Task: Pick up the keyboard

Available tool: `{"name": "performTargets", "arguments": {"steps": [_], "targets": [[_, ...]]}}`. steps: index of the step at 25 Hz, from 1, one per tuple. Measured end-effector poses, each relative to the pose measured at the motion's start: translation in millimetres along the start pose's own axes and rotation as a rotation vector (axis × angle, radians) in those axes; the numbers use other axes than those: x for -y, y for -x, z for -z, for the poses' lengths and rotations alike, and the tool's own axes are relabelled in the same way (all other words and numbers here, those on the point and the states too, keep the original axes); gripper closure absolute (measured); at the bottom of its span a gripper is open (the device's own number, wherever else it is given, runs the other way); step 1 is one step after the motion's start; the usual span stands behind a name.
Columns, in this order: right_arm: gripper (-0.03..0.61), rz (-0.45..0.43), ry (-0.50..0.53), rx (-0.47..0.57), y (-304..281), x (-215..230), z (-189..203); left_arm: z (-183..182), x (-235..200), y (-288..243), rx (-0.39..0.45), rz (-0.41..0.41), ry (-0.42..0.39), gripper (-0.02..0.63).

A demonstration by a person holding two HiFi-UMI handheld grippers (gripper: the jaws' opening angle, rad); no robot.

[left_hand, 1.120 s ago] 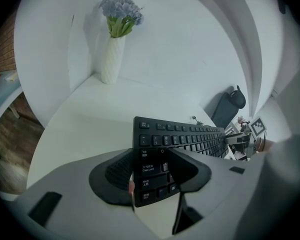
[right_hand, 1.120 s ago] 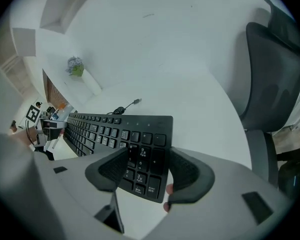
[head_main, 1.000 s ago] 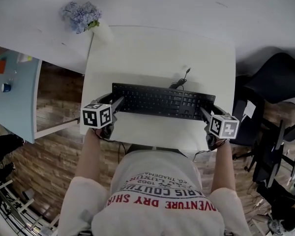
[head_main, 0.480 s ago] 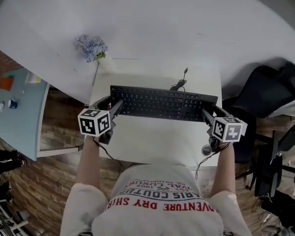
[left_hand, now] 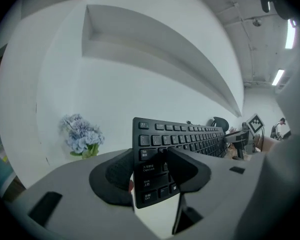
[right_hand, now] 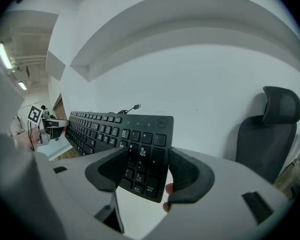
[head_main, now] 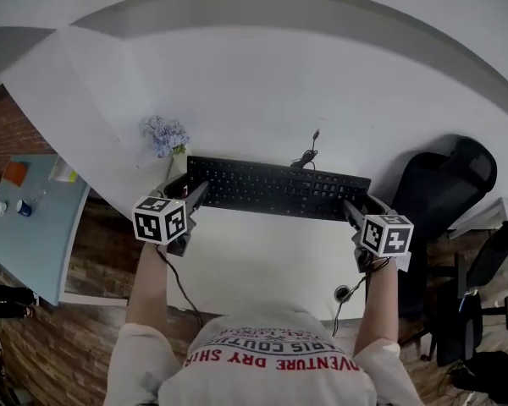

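**Keyboard up, gripped at both ends**

The keyboard (head_main: pixel 275 189) is held in a two-sided grip, and it looks like the lift is well under way. The left gripper (head_main: pixel 190 197) is clamped on the keyboard's left end. In its own view one pad sits on the key face by the outer column and the other is behind the board. The right gripper (head_main: pixel 353 210) does the same at the far end, clenched across the number-pad corner with a pad on each face.

From the head view the board hangs level between the two, out over the far part of the white desk (head_main: pixel 262 269). Both gripper views show it tipped up, keys facing the cameras, with bare wall behind it. I'd judge it clear of the surface, though no view shows the underside. Its cable (head_main: pixel 309 152) trails off the back edge with the plug end loose.

So the pick itself looks all but done. What comes next is mostly about control. Both hands need to move together at the same height so the long board doesn't twist in the pads. The loose cable also has to stay clear of the flowers (head_main: pixel 165 134) at the left. The chair (head_main: pixel 444 184) on the right stands well apart and shouldn't matter.
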State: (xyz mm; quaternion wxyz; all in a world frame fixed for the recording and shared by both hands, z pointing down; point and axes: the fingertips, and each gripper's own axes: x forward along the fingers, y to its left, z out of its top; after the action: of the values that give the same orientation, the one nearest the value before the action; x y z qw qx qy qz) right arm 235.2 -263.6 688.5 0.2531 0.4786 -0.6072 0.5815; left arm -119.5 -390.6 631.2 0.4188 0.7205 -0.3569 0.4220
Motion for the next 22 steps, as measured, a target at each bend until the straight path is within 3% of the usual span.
{"name": "performTargets", "arguments": {"steps": [10,22], "targets": [[0.311,0.029,0.03,0.107,26,-7,-49,-56,8,14,0.086,0.015,-0.055,0.389],[0.311,0.063,0.07,0.125,44,-10,-58,-64,17,24,0.114,0.008,-0.07,0.388]]}}
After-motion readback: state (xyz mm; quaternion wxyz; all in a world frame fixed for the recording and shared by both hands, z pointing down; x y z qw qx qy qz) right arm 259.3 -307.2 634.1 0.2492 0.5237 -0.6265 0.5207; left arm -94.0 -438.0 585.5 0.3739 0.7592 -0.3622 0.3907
